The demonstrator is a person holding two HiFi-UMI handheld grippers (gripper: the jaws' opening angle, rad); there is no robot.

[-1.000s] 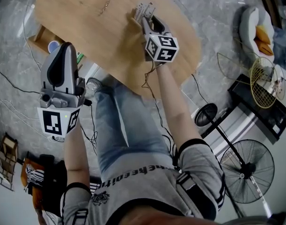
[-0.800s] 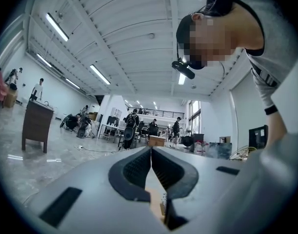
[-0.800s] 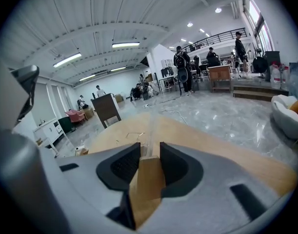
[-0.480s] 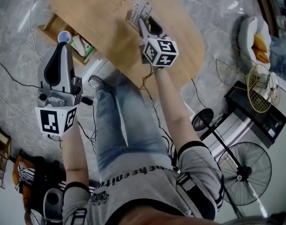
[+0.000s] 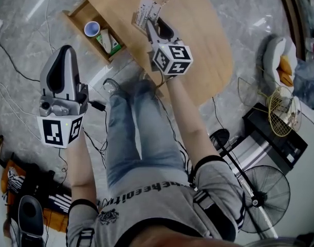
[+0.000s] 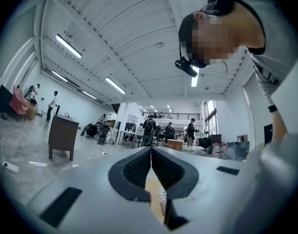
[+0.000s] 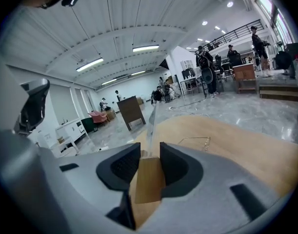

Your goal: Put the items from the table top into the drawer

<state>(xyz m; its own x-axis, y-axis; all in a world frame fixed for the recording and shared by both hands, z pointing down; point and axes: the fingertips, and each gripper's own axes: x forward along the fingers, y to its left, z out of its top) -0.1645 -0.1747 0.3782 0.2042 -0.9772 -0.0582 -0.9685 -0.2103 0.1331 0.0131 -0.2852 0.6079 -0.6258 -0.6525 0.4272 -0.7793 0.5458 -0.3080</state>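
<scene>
My right gripper [image 5: 148, 22] is shut on a small tan pack with a white printed face [image 5: 144, 10], held over the left part of the oval wooden table [image 5: 198, 40]. In the right gripper view the pack [image 7: 149, 179] fills the gap between the jaws of the right gripper [image 7: 149, 161]. Wire-framed glasses [image 7: 195, 141] lie on the table beyond it. The open wooden drawer [image 5: 78, 14] juts out at the table's left, holding a blue-rimmed round thing [image 5: 92, 29] and a green pack [image 5: 108, 41]. My left gripper [image 5: 65, 50] hangs over the floor below the drawer, shut and empty [image 6: 151, 152].
My legs in jeans [image 5: 136, 138] stand at the table's near edge. Cables [image 5: 13, 66] run over the marble floor at left. A standing fan [image 5: 264, 194], a racket [image 5: 280, 112] and a black unit [image 5: 280, 138] are at right. Dark gear [image 5: 28, 210] lies at lower left.
My right gripper has carried the pack across the table toward its left edge and the drawer. The left gripper has shifted with it, still shut. More of the drawer shows now.
</scene>
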